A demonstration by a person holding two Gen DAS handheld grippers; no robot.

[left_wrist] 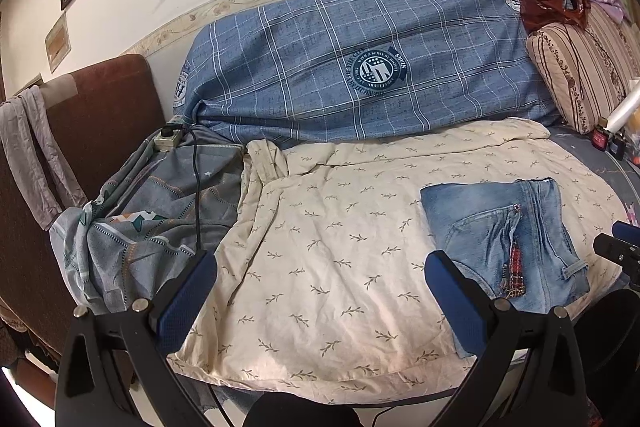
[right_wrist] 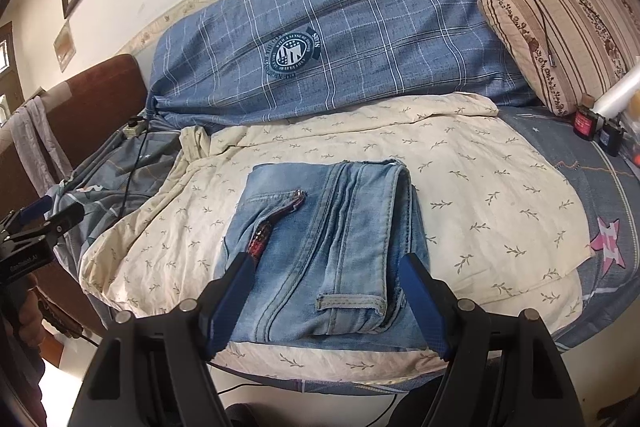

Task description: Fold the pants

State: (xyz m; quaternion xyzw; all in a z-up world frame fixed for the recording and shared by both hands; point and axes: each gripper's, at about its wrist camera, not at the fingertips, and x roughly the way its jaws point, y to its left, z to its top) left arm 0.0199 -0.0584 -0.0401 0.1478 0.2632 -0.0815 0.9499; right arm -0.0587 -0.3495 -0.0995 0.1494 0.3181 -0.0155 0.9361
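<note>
The light blue jeans (right_wrist: 320, 247) lie folded into a compact rectangle on the cream leaf-print sheet (right_wrist: 480, 187), with a red plaid trim at the pocket. They also show in the left wrist view (left_wrist: 508, 239), at the right. My right gripper (right_wrist: 326, 291) is open and empty, held above the near edge of the folded jeans. My left gripper (left_wrist: 320, 291) is open and empty over the bare cream sheet (left_wrist: 320, 247), left of the jeans. The left gripper also shows in the right wrist view (right_wrist: 40, 219) at the far left.
A blue plaid duvet (left_wrist: 360, 67) lies along the wall at the back. A striped pillow (right_wrist: 560, 39) and small bottles (right_wrist: 596, 127) sit at the right. A grey patterned sheet (left_wrist: 160, 207) with a power strip (left_wrist: 168, 139) and cable lies left. A brown headboard (left_wrist: 100, 115) stands far left.
</note>
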